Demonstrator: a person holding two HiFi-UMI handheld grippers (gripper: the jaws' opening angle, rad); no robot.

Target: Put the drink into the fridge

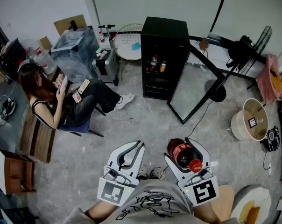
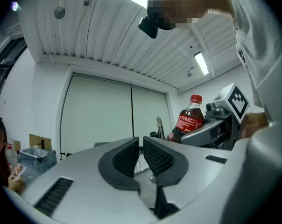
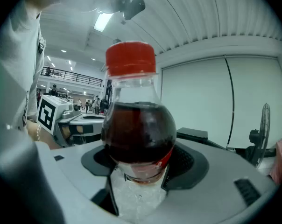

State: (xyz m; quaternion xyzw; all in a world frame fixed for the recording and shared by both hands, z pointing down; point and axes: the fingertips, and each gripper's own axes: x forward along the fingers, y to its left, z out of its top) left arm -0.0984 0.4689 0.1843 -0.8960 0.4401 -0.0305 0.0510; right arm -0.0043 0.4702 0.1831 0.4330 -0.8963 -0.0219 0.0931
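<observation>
Wearer's shirt [image 1: 152, 202]: grey with a dark print, at 6 o'clock in the head view.
Right gripper [image 1: 184, 149]: at 5 o'clock, clamped on the cola bottle [image 3: 138, 129].
Cola bottle: upright between the right pads, red cap on top, dark drink inside, well apart from the fridge.
Left gripper [image 2: 142, 148]: at 9 o'clock of the right one, jaws drawn together to a slit, nothing between them.
Shoes [image 1: 150, 172]: on the grey tiles between the grippers.
Fridge [image 1: 163, 36]: black, at 12 o'clock; its glass door [image 1: 197, 85] is swung open toward 3 o'clock, with drinks [image 1: 158, 64] on an upper shelf.
Seated person [image 1: 61, 101]: at 10 o'clock.
Fan [image 1: 253, 45]: at 2 o'clock, beyond the door.
</observation>
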